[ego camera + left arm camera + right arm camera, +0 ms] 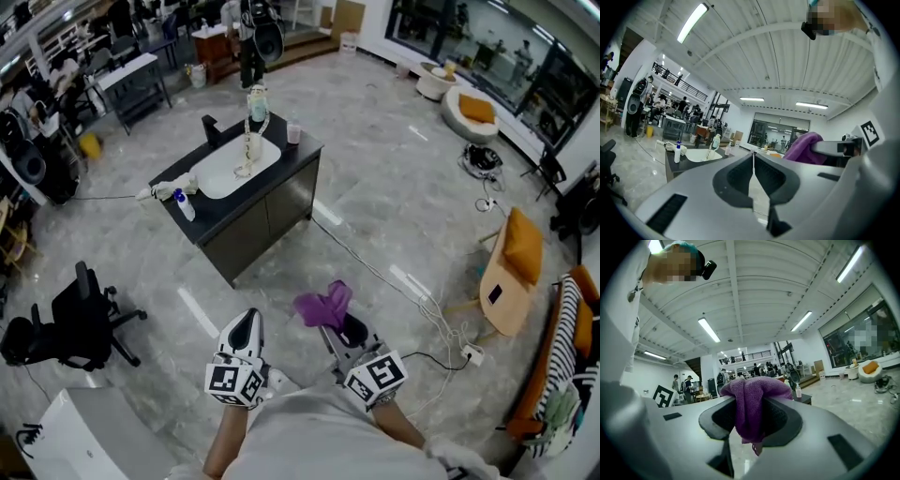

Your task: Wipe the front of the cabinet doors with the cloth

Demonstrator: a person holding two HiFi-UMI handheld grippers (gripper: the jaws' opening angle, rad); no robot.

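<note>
The soft purple microfibre cloth (pixel 749 404) hangs pinched in the right gripper (pixel 336 328), well short of the black sink cabinet (pixel 270 217). It looks light and limp, likely to bunch, so a mid-fold hold suits. The left gripper (pixel 753 169), equally far from the cabinet, has its jaws pressed together on nothing.

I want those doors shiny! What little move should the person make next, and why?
Probably a step forward toward the cabinet doors. The right tool is shut on the purple cloth, but the doors stand well off across the floor, so the cloth can't touch them yet. The left tool is shut and empty.
</note>
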